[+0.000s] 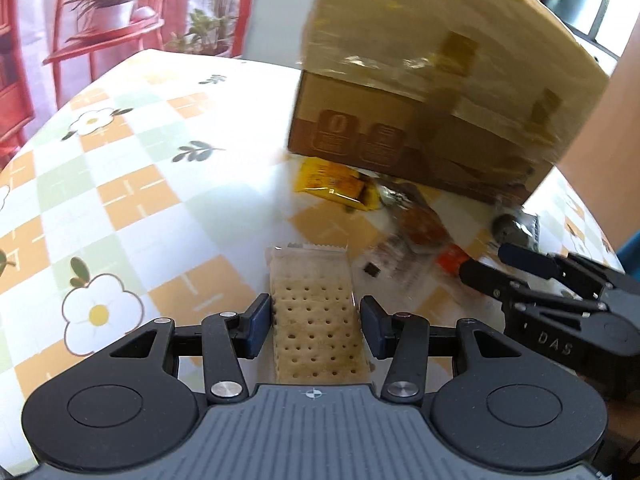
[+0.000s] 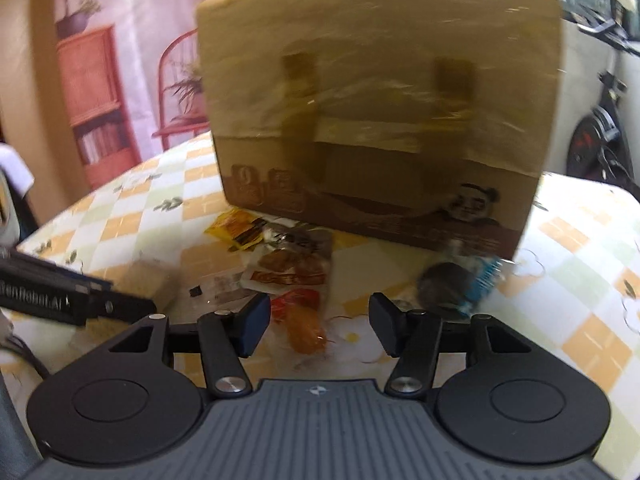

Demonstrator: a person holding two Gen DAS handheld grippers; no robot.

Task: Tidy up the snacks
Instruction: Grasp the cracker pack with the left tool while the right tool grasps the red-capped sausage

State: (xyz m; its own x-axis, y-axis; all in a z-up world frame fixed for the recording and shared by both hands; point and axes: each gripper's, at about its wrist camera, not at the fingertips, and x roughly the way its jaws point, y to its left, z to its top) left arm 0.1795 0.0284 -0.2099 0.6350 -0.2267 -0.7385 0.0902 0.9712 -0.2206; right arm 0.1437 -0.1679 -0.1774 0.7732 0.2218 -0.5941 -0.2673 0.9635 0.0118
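While the snacks lie loose on the table (image 1: 120, 200) before the box (image 1: 440, 92):
Left claw (image 1: 316, 324): clamped on cracker pack (image 1: 312, 304);
Right claw (image 2: 316, 324): jaws apart over orange candy (image 2: 304, 328); nothing held;
Progress: early; no snack seen boxed; most unsorted

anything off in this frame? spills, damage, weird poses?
Snack packets lie in a loose heap on the table in front of the cardboard box rather than in it. The box's flap is patched with tape. No spill or torn wrapper is visible; the frames are blurred.
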